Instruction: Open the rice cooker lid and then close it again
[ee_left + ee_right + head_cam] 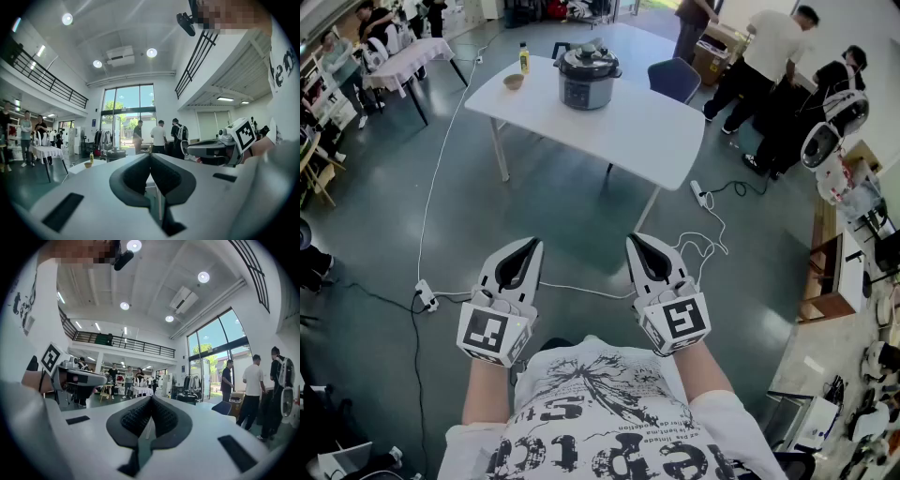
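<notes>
A dark rice cooker (588,75) with its lid down stands on a white table (647,131) far ahead across the floor. It shows small in the left gripper view as the rice cooker (115,153) and in the right gripper view as the rice cooker (187,397). Both grippers are held level close to the person's body, well short of the table. My left gripper (530,247) is shut with nothing in it, its tips meeting (150,157). My right gripper (636,242) is likewise shut and empty, its tips together (150,399).
A small bowl (514,82) and a yellow bottle (524,58) sit at the table's far left corner. A blue chair (675,79) stands behind it. Cables and a power strip (425,296) lie on the grey floor. People stand at the back right, and a cloth-covered table (408,54) is at the back left.
</notes>
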Available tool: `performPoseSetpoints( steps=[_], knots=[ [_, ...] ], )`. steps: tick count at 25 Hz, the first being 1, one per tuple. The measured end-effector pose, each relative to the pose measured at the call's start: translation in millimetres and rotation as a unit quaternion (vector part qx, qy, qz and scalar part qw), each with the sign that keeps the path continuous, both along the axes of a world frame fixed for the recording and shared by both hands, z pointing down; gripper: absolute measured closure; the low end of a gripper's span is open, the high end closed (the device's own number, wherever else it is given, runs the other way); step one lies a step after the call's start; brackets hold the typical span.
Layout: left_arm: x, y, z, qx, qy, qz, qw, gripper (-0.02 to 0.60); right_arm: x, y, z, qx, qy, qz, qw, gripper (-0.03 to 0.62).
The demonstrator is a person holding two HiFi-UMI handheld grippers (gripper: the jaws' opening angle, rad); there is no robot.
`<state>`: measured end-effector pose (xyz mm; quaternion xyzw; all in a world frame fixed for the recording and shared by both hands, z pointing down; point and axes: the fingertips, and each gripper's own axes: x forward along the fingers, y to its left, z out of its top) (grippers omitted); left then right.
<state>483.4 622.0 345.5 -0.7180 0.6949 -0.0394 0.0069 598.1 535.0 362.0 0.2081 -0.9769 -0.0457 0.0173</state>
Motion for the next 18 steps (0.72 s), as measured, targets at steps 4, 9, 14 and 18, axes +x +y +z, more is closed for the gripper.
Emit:
performPoseSetpoints(
  steps=[4,9,14,18],
  knots=[
    [13,2,9,0.0,0.002,-0.002,1.0,0.568,15,1,7,-0.003,-0.002,0.002,1.0,0.582],
    [8,1,6,-0.003,0.005,-0.006,1.0,0.568,10,2,4,-0.002,0.004,-0.003,1.0,0.582],
    [5,-5,10,-0.005,0.011,-0.007,0.9999,0.568,12,-4,3,-0.023,-0.029,0.009,0.999,0.58],
    [0,-11,14,-0.01,0.011,-0.006,0.9999,0.568,1,-14,-10,0.002,-0.062,0.008,0.998,-0.004]
  ],
)
